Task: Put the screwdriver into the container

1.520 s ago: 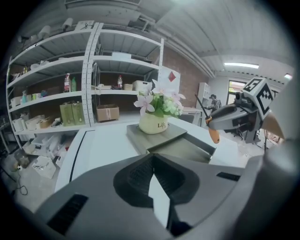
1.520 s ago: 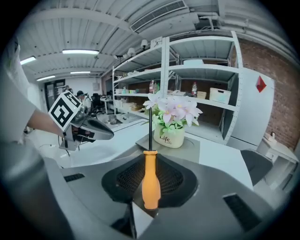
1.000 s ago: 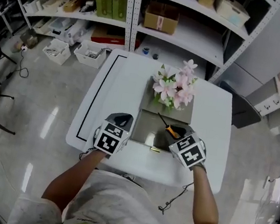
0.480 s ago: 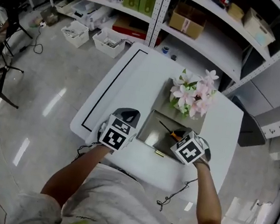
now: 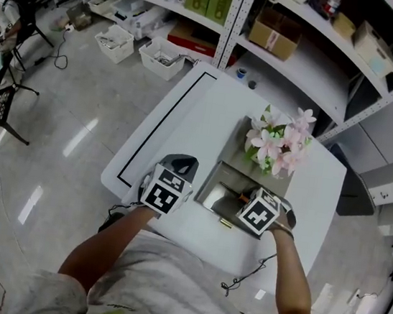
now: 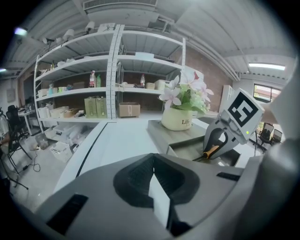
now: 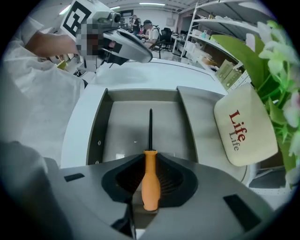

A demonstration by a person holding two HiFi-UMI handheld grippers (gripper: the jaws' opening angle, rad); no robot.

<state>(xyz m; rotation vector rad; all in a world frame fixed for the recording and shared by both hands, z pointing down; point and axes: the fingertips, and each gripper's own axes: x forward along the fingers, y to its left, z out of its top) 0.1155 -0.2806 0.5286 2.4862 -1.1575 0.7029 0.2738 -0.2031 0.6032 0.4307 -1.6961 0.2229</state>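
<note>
My right gripper [image 7: 150,174] is shut on the orange handle of the screwdriver [image 7: 150,180]. Its black shaft points out over the floor of the open grey container [image 7: 97,131]. In the head view that gripper [image 5: 255,197] hovers over the near right part of the container [image 5: 215,191]. The left gripper view also shows the orange handle [image 6: 211,151] between those jaws. My left gripper [image 5: 181,165] sits on the white table just left of the container; its jaws [image 6: 154,177] stand shut with nothing in them.
A cream pot of pink flowers [image 5: 277,144] stands on the grey lid part right behind the container, close to the right gripper [image 7: 246,125]. The white table [image 5: 187,122] has a black line along its left side. Shelves with boxes [image 5: 275,34] rise behind.
The right gripper has shifted a little left and lower over the container, still holding the screwdriver. The left gripper stays beside the container. The head view has shifted.
</note>
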